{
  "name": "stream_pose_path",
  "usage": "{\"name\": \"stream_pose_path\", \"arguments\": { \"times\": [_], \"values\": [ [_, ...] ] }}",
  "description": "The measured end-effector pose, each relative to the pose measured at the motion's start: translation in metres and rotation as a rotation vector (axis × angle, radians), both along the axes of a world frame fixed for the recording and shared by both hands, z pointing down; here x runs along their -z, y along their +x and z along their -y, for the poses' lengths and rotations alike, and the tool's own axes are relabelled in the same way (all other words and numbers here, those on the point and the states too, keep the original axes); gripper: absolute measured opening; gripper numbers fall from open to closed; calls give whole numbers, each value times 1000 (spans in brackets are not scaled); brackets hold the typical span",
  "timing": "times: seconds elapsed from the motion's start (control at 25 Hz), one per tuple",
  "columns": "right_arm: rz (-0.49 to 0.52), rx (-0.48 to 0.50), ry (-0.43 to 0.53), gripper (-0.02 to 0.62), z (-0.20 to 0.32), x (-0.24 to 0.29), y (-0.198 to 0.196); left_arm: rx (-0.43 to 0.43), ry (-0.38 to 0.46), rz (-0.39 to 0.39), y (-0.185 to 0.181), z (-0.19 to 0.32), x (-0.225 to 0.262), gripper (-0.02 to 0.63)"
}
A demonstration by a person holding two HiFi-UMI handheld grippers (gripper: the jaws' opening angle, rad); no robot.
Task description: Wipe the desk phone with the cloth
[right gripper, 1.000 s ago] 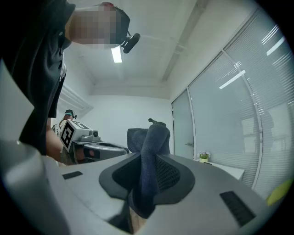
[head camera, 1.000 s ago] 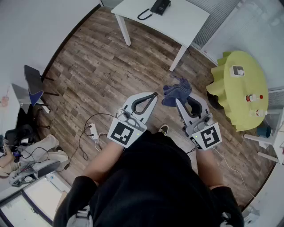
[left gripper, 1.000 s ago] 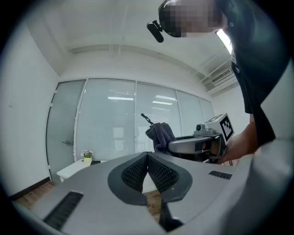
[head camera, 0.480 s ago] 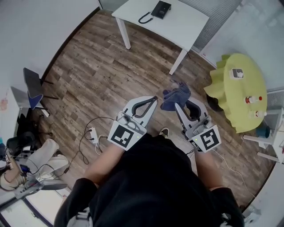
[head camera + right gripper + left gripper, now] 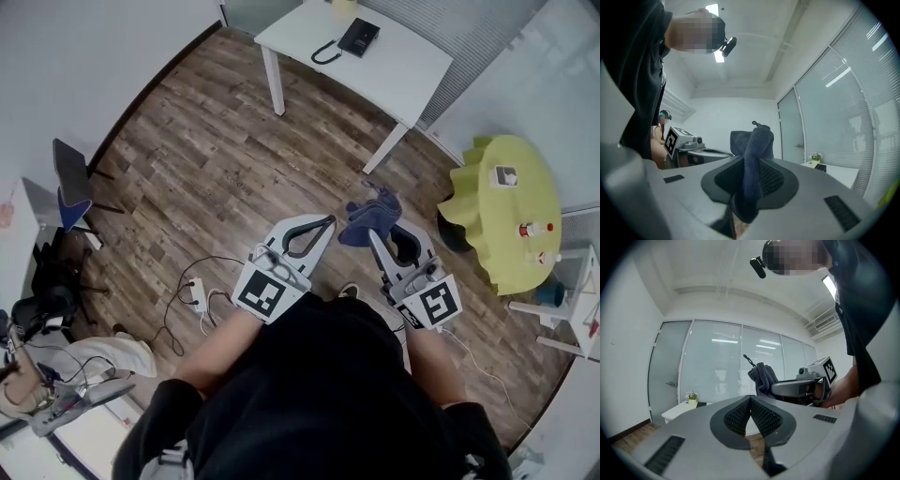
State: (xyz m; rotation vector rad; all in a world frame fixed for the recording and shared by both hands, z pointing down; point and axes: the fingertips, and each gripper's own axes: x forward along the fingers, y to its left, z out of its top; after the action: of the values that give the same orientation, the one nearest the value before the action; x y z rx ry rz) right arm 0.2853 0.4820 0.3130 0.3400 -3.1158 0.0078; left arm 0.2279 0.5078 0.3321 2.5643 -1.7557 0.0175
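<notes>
The person stands on the wood floor [image 5: 206,141] with a hand-held gripper in each hand, low in the middle of the head view. The right hand-held gripper [image 5: 375,232] is clenched on the dark blue cloth [image 5: 367,214]. In its own view the cloth runs up between the two pads and bunches above them. The left hand-held gripper [image 5: 327,222] is clenched as well, its pads pressed together with nothing between them. The two are near each other but not touching. The black phone [image 5: 359,37], its cord beside it, lies on the white worktop [image 5: 403,70] at the top of the frame, well apart from the cloth. A yellow-draped round table [image 5: 492,216] stands at the right edge.
</notes>
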Motion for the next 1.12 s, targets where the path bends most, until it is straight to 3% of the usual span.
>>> {"name": "stream_pose_path", "arguments": {
  "times": [0.44, 1.12],
  "values": [
    [-7, 19, 21, 95, 17, -4, -45, 63, -2, -6, -52, 17, -4, 11],
    [-2, 91, 4, 95, 152, -9, -119, 117, -29, 17, -119, 146, -4, 11]
  ]
}}
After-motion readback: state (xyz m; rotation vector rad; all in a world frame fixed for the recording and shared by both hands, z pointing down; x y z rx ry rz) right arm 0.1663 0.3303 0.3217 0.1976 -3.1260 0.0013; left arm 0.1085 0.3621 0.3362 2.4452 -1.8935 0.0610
